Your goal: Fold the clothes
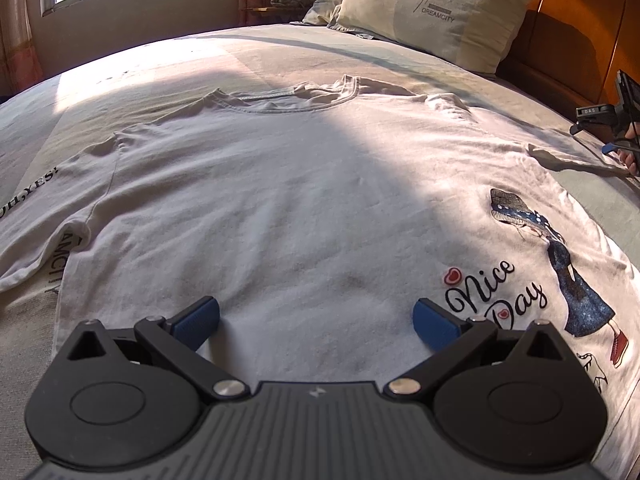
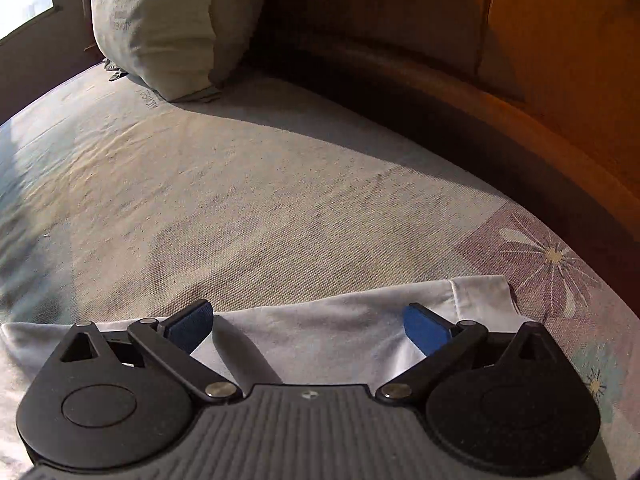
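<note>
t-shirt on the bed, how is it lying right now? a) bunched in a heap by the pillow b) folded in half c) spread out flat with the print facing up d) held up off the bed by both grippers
c: the white t-shirt lies spread flat on the bed, its "Nice Day" print facing up, with the left gripper and right gripper both open.

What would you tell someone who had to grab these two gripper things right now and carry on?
Left gripper: open, empty, over the lower middle of the white T-shirt.
Right gripper: open, empty, over a sleeve by its hem.
The shirt lies spread flat, print side up, on the bed, collar toward the pillow.
Done: laid out. Left: every fold.
</note>
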Demonstrator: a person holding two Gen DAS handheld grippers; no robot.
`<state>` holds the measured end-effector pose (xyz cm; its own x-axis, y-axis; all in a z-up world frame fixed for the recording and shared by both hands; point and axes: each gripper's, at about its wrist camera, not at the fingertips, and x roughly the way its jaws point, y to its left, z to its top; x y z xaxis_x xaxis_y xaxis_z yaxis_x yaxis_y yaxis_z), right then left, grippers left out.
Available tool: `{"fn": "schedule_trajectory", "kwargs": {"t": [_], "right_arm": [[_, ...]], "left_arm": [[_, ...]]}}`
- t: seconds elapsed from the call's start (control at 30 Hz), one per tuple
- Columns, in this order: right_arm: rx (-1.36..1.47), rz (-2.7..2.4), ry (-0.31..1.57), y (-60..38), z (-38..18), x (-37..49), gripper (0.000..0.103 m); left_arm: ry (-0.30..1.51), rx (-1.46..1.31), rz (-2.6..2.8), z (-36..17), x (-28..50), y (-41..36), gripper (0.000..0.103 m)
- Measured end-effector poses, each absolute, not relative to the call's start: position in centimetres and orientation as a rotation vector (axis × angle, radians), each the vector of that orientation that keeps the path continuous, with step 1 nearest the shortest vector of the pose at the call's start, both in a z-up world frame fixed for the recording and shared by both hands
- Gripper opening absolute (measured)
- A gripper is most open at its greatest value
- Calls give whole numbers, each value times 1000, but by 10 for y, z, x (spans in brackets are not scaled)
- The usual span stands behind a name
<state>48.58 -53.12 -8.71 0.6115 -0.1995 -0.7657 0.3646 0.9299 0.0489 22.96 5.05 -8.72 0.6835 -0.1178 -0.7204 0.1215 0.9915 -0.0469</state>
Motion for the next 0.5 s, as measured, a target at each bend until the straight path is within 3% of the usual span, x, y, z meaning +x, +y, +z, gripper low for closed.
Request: {"fn": "schedule_trajectory", "kwargs": {"t": [0.23,0.37,0.5], "right_arm": [[25,-37,895,-423,-65,482,103],[-113,-5,971,-364,-89,508,103],[18,-63,934,-373,-97,534,103]], "left_arm": [[758,0,-117,-70,226,57,102],[765,-17,-99,-69,227,64,102],[759,-35,-99,-64,226,68,102]]}}
